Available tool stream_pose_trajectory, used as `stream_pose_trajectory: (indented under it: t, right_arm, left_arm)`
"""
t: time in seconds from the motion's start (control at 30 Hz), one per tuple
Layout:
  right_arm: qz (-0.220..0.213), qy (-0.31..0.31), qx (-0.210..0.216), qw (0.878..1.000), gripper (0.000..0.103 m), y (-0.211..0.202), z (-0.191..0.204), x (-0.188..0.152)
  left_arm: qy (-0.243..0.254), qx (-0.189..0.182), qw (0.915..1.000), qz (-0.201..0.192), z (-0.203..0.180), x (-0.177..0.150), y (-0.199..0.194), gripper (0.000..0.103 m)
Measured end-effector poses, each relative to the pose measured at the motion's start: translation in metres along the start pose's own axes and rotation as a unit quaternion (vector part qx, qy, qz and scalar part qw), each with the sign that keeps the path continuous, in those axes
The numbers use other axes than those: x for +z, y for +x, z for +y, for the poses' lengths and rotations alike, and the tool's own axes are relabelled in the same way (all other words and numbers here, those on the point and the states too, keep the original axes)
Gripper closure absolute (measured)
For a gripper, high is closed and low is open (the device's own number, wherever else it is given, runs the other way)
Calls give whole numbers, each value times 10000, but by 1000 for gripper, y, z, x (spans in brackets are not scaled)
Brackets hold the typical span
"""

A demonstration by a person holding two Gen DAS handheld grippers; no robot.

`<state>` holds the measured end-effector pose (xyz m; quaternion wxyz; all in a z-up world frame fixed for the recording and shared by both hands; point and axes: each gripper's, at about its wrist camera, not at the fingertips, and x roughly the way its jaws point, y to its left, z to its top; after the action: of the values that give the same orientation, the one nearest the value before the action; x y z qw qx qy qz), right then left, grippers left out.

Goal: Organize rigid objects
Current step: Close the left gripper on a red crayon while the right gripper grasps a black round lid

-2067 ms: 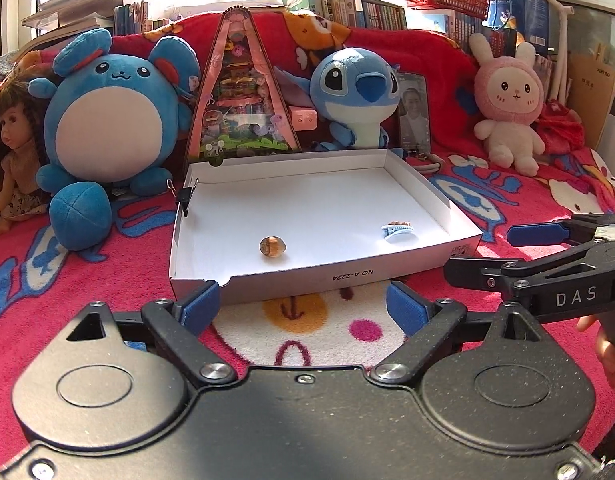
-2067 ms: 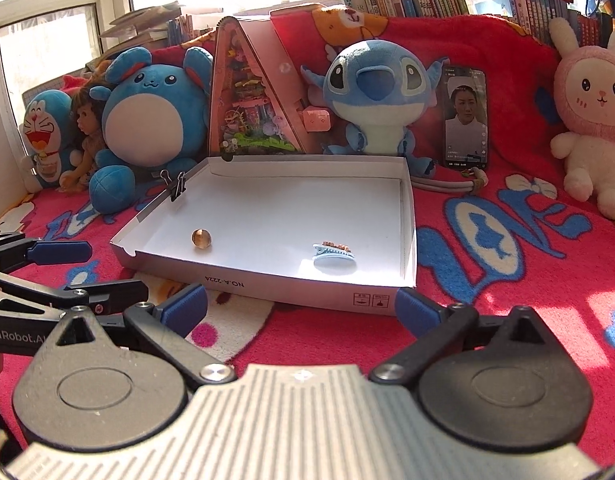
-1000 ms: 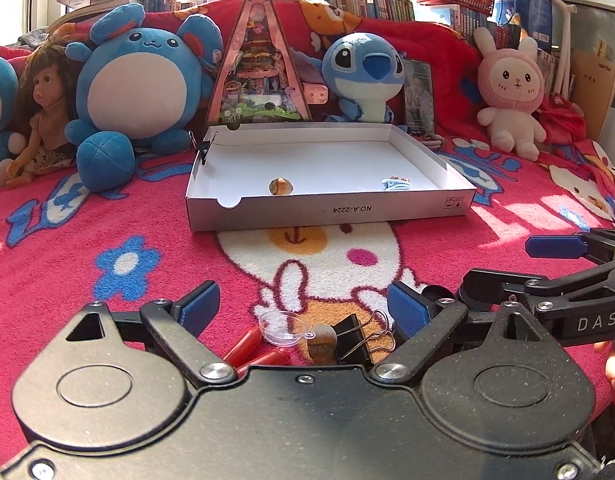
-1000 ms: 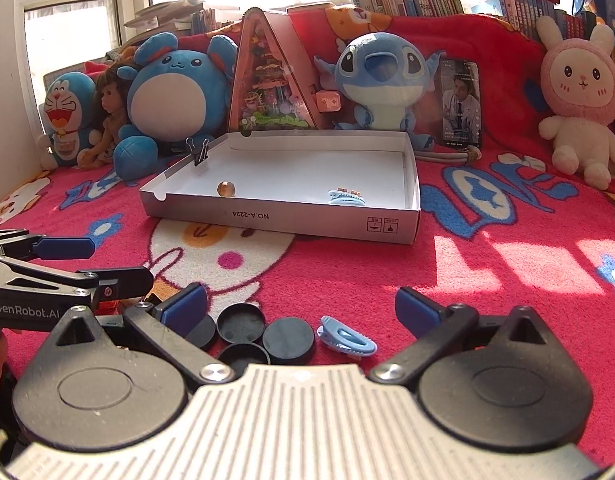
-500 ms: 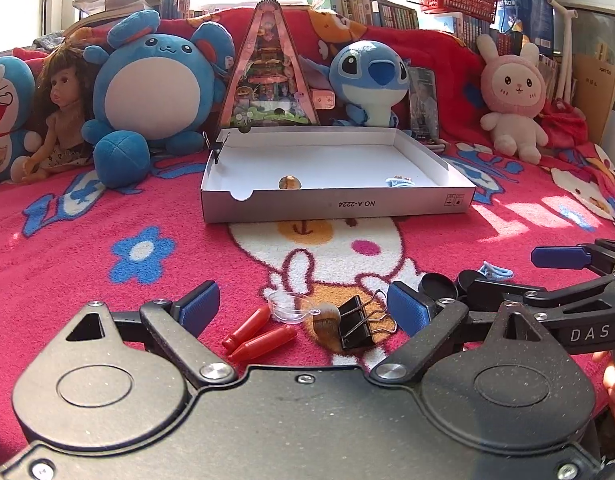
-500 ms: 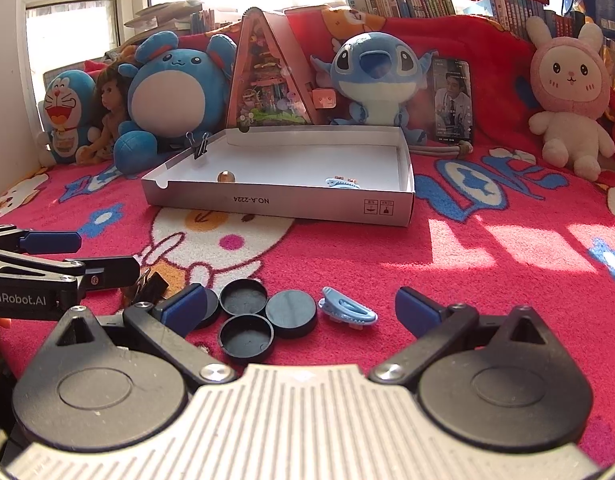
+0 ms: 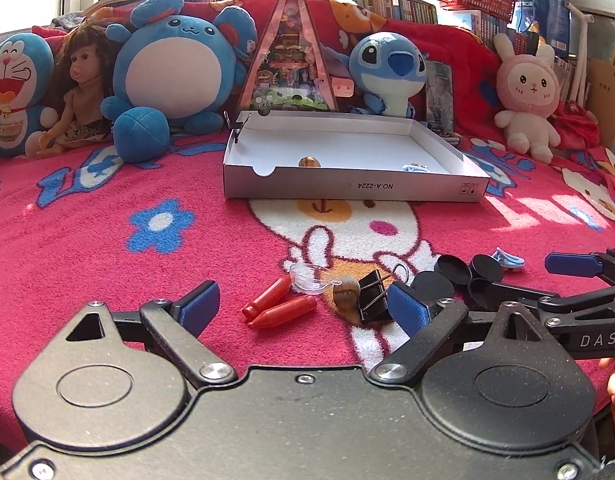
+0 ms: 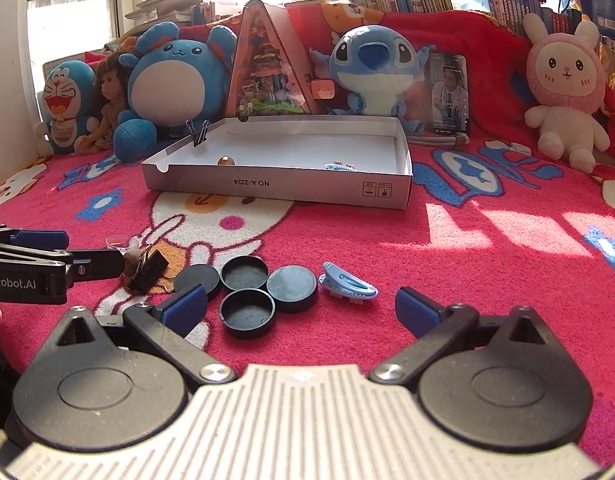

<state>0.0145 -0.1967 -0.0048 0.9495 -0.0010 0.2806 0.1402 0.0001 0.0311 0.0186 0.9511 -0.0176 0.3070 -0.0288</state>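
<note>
- A pink blanket [image 7: 87, 240] printed with cartoon rabbits and blue flowers covers the surface; plush toys, a doll [image 7: 81, 92] and a triangular pink display box [image 7: 291, 56] line the back, with bookshelves behind them.
- A shallow white cardboard tray [image 7: 355, 190] sits in the middle of the blanket, its front wall printed with upside-down lettering. A black binder clip [image 8: 199, 134] grips its far left wall.
- Inside the tray lie a small brown ball [image 7: 309, 162] and a pale blue hair clip [image 7: 415, 168], well apart from each other.
- Loose things lie on the blanket near the grippers: two red crayon-like sticks [image 7: 279, 306] side by side, a clear plastic spoon [image 7: 309, 278], a brown walnut-like ball [image 7: 346, 296] touching a black binder clip [image 7: 373, 296], four round black caps [image 8: 247, 288] clustered together, and a light blue hair clip [image 8: 349, 286] just beside them.
- The left gripper [image 7: 303, 308] has its blue pads spread wide, nothing between them but the sticks and ball lying beyond on the blanket.
- The right gripper [image 8: 299, 306] is likewise spread apart and empty, with the caps and blue clip in front of it.
- The left view shows the red sticks clearly; the right view does not show them, since the left gripper's arm covers that spot.
- The right view shows two caps lying hollow side up and two flat side up; in the left view they are partly hidden behind the right gripper's finger.
</note>
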Motion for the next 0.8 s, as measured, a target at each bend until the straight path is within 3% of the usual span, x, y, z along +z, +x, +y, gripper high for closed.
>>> stream_pose_trajectory:
  t: [0.1,0.3,0.63,0.8]
  right_arm:
    - [15,-25,-7,10000,0,-1,1,-2]
    - [113,-185,148,9997,2,-6,9,-6]
    - [143,-468,306,9983,24,-9,26,-9]
    - [205,-443,299,9984,33,-3,30,-11]
  left_arm:
    - [-27,17,10000,29,2,-3,-3,14]
    - [-137,5,9999,53,5,-9,-10,33]
    - [-255,45,9995,159,11,-13,-10,71]
    - [-191,-44,9996,182,6,-14,-5,72]
